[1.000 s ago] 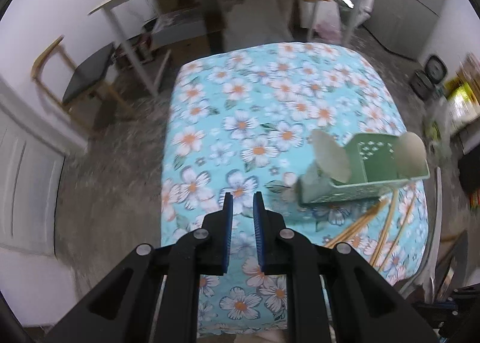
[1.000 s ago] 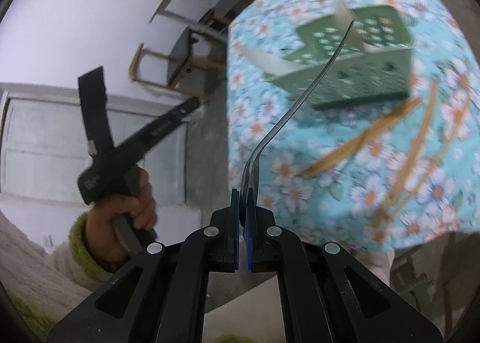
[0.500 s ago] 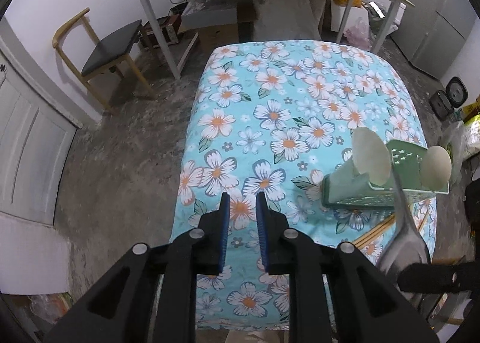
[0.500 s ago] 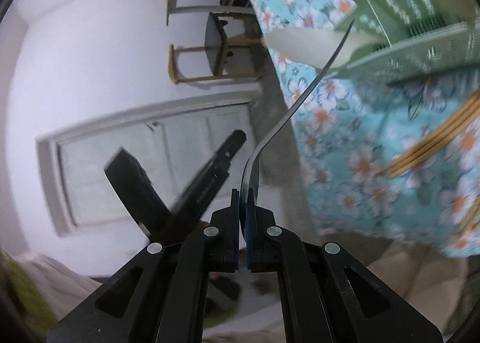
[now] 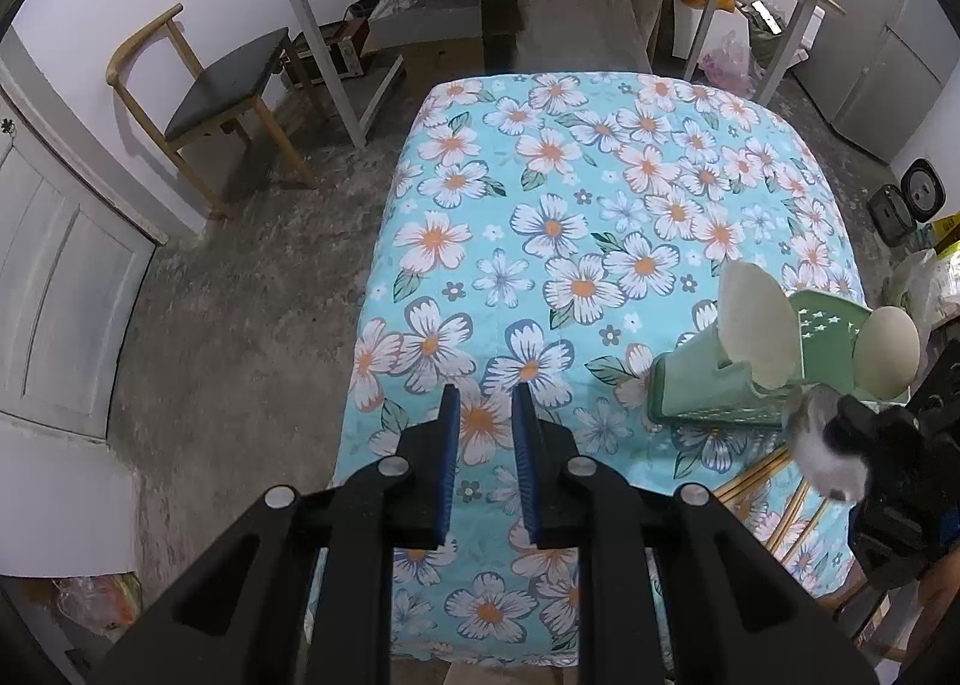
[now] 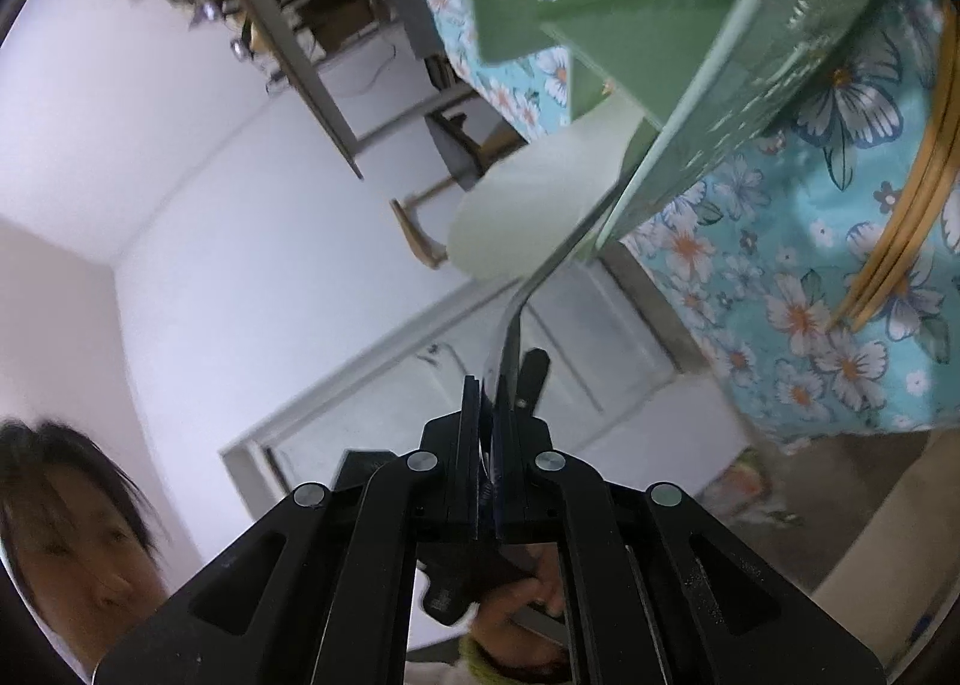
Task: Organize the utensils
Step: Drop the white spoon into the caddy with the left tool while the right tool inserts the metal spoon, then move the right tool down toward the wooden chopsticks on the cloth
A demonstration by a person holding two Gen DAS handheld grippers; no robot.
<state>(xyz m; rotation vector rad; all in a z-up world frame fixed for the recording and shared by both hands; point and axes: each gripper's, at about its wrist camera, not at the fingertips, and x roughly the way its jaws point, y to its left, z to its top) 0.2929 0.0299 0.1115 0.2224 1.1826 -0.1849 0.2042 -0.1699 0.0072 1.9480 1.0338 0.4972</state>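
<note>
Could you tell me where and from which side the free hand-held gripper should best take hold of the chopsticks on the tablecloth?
Probably near the middle of the chopsticks, coming straight down from above with the open left hand-held gripper. They lie flat and bunched on the tablecloth, so the fingers should straddle them crosswise. The green utensil holder crowds their far ends.

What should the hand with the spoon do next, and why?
Probably lower it a little further: the right hand-held gripper is shut on the metal spoon, whose handle tip already reaches the green holder, while the chopsticks lie on the tablecloth.
</note>
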